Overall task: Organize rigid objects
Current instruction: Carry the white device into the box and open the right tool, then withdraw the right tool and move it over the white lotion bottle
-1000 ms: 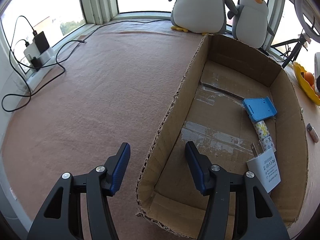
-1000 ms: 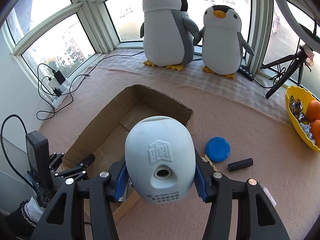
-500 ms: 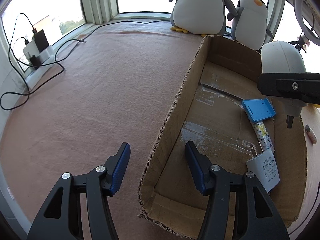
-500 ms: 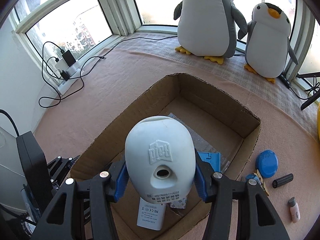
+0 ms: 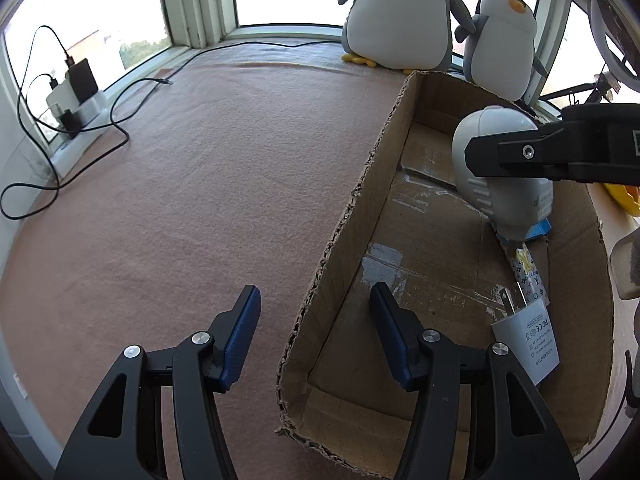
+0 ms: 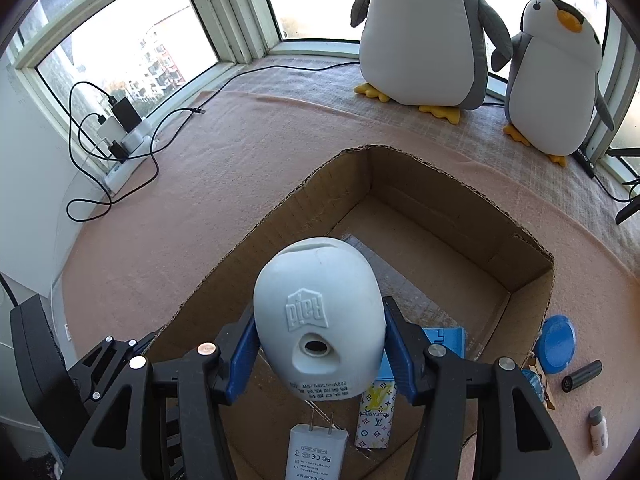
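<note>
A cardboard box (image 5: 360, 208) (image 6: 440, 208) lies open on the pink cloth. My right gripper (image 6: 320, 316) is shut on a white Raid plug-in device (image 6: 316, 320) (image 5: 500, 184), which hangs low inside the box over its right side. One black finger (image 5: 520, 152) of that gripper crosses the device in the left wrist view. On the box floor lie a blue flat piece (image 6: 444, 336), a patterned tube (image 6: 376, 416) and a white charger (image 6: 316, 452) (image 5: 528, 336). My left gripper (image 5: 315, 294) is open, its fingers on either side of the box's left wall without touching it.
Two plush penguins (image 6: 424, 32) stand behind the box by the window. A power strip with cables (image 6: 124, 132) lies at the left. Right of the box lie a blue round lid (image 6: 556, 344), a black cylinder (image 6: 582, 376) and a small bottle (image 6: 598, 430). A yellow bowl (image 5: 624, 196) sits far right.
My right gripper has carried the Raid device from beside the box to above its inside and lower, coming into the left wrist view. The left gripper has stayed still.
</note>
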Tool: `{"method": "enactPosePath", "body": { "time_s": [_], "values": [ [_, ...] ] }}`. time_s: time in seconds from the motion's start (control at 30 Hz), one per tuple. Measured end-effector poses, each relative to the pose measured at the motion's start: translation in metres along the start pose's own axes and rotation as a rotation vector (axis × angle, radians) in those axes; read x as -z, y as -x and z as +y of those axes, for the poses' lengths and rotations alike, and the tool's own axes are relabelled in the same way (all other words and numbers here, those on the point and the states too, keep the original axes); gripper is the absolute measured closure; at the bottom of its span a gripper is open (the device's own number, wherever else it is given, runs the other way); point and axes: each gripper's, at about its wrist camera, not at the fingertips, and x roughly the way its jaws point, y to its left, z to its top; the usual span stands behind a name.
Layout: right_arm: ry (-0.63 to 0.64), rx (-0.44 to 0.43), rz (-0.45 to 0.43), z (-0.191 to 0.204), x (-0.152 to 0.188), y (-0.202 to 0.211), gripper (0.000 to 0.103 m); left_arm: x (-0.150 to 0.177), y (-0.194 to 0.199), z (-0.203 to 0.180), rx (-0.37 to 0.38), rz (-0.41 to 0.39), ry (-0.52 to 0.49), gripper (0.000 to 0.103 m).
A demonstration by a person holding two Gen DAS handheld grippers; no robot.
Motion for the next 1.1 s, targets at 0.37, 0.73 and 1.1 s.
{"method": "enactPosePath", "body": {
  "time_s": [0.37,0.73,1.1],
  "values": [
    [-0.036,-0.006,-0.025,-0.01,0.001,0.012,0.048,0.0,0.0,0.0,-0.003,-0.001,-0.003,0.046],
    [-0.076,0.009,-0.075,-0.029,0.018,0.043,0.048,0.0,0.001,0.0,-0.007,-0.001,-0.01,0.045],
    [-0.141,0.094,-0.173,-0.086,0.06,0.099,0.047,-0.001,0.002,-0.002,-0.015,0.0,-0.018,0.045]
  ]
}}
